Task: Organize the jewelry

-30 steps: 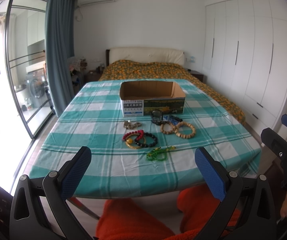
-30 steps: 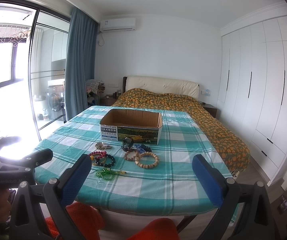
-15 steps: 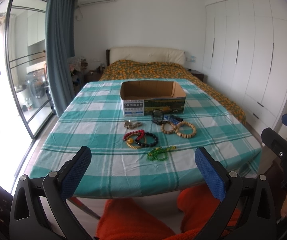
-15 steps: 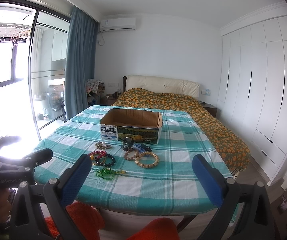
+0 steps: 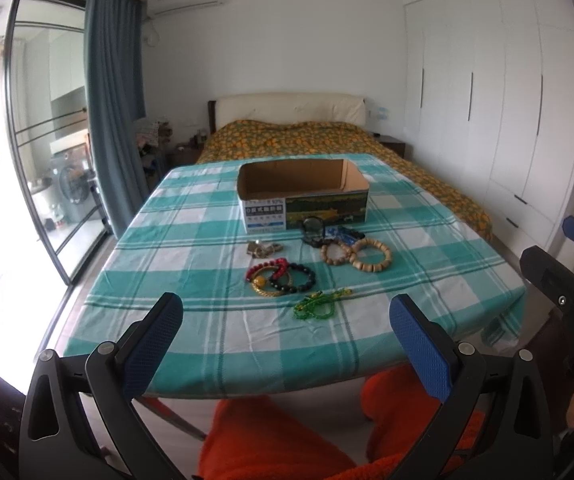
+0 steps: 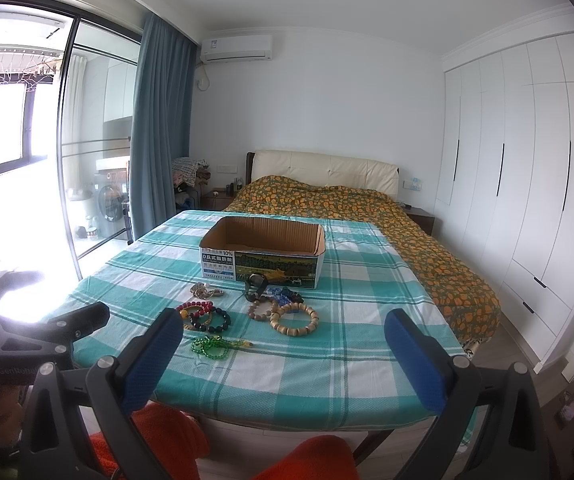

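Several pieces of jewelry lie on the checked tablecloth (image 5: 191, 240) in front of an open cardboard box (image 5: 302, 196) (image 6: 262, 254). Nearest me is a green bead strand (image 5: 319, 304) (image 6: 213, 345). Behind it sit a red, gold and black bracelet cluster (image 5: 281, 278) (image 6: 205, 316) and two wooden bead bracelets (image 5: 357, 252) (image 6: 293, 318). A dark watch (image 5: 313, 232) (image 6: 255, 286) and a small metal piece (image 5: 263, 248) (image 6: 205, 291) lie by the box. My left gripper (image 5: 287, 338) and right gripper (image 6: 283, 354) both hover open before the table's near edge, holding nothing.
A bed with an orange patterned cover (image 6: 367, 216) stands behind the table. White wardrobes (image 6: 527, 180) line the right wall; a glass sliding door and blue curtain (image 6: 159, 128) are at left. The person's orange-clad legs (image 5: 287, 436) are below the table edge.
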`<state>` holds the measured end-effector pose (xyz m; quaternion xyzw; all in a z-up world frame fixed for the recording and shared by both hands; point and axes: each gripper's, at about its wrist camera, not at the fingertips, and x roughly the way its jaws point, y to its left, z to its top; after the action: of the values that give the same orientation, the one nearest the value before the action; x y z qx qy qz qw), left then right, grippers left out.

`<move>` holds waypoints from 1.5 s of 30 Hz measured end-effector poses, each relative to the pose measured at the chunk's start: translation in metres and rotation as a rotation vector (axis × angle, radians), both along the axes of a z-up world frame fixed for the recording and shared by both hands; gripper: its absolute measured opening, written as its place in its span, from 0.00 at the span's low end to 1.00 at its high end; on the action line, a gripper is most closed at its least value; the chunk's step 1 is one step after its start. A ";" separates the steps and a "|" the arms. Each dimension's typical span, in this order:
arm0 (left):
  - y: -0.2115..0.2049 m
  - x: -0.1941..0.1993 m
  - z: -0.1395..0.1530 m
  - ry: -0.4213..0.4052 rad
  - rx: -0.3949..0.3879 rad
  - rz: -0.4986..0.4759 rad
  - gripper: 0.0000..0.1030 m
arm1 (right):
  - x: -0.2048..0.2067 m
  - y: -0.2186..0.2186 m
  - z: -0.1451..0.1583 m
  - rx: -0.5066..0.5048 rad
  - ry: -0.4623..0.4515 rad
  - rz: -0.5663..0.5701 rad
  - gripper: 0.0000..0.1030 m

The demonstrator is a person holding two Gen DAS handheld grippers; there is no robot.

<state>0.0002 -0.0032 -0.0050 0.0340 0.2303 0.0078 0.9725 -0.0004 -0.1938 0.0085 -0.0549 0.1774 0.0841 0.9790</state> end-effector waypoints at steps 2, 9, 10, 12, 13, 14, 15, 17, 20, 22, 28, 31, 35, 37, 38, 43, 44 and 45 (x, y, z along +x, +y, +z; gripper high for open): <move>0.002 0.003 -0.001 0.017 -0.022 -0.002 1.00 | 0.000 0.000 0.000 0.000 -0.001 -0.001 0.99; 0.012 0.019 -0.014 0.098 -0.102 0.022 1.00 | -0.002 -0.004 -0.006 0.004 0.002 -0.011 0.99; 0.012 0.020 -0.016 0.105 -0.109 0.021 1.00 | -0.001 -0.005 -0.006 0.004 0.004 -0.011 0.99; 0.013 0.022 -0.021 0.131 -0.127 0.006 1.00 | -0.001 -0.005 -0.008 0.002 0.006 -0.009 0.99; 0.014 0.023 -0.022 0.149 -0.129 -0.001 1.00 | 0.000 -0.005 -0.007 0.002 0.005 -0.009 0.99; 0.014 0.024 -0.024 0.173 -0.124 -0.005 1.00 | -0.001 -0.006 -0.007 0.000 0.005 -0.007 0.99; 0.014 0.026 -0.026 0.185 -0.127 -0.009 1.00 | 0.001 -0.005 -0.007 -0.001 0.005 -0.005 0.99; 0.015 0.027 -0.029 0.239 -0.118 -0.011 1.00 | 0.001 -0.005 -0.006 -0.002 0.006 -0.003 0.99; 0.020 0.026 -0.025 0.293 -0.104 -0.006 1.00 | 0.001 -0.005 -0.006 -0.001 0.013 -0.001 0.99; 0.023 0.025 -0.022 0.277 -0.120 -0.011 1.00 | 0.002 -0.005 -0.006 0.000 0.018 0.001 0.99; 0.026 0.033 -0.019 0.256 -0.126 -0.021 1.00 | 0.007 -0.007 -0.008 0.004 0.039 0.002 0.99; 0.030 0.039 -0.018 0.238 -0.116 -0.009 1.00 | 0.011 -0.010 -0.010 0.011 0.057 -0.004 0.99; 0.038 0.048 -0.018 0.218 -0.115 0.002 1.00 | 0.019 -0.012 -0.013 0.018 0.086 -0.014 0.99; 0.040 0.053 -0.020 0.219 -0.113 0.005 1.00 | 0.027 -0.013 -0.016 0.023 0.105 -0.018 0.99; 0.041 0.056 -0.022 0.219 -0.110 0.006 1.00 | 0.030 -0.014 -0.018 0.024 0.116 -0.020 0.99; 0.038 0.070 -0.033 0.237 -0.095 -0.017 1.00 | 0.045 -0.012 -0.025 0.023 0.156 -0.021 0.99; 0.037 0.074 -0.035 0.244 -0.095 -0.024 1.00 | 0.048 -0.012 -0.026 0.022 0.163 -0.022 0.99; 0.036 0.078 -0.038 0.251 -0.095 -0.031 1.00 | 0.051 -0.012 -0.028 0.021 0.170 -0.022 0.99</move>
<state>0.0777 0.0332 -0.0429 -0.0077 0.3498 -0.0225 0.9365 0.0504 -0.2060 -0.0197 -0.0352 0.2597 0.0793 0.9618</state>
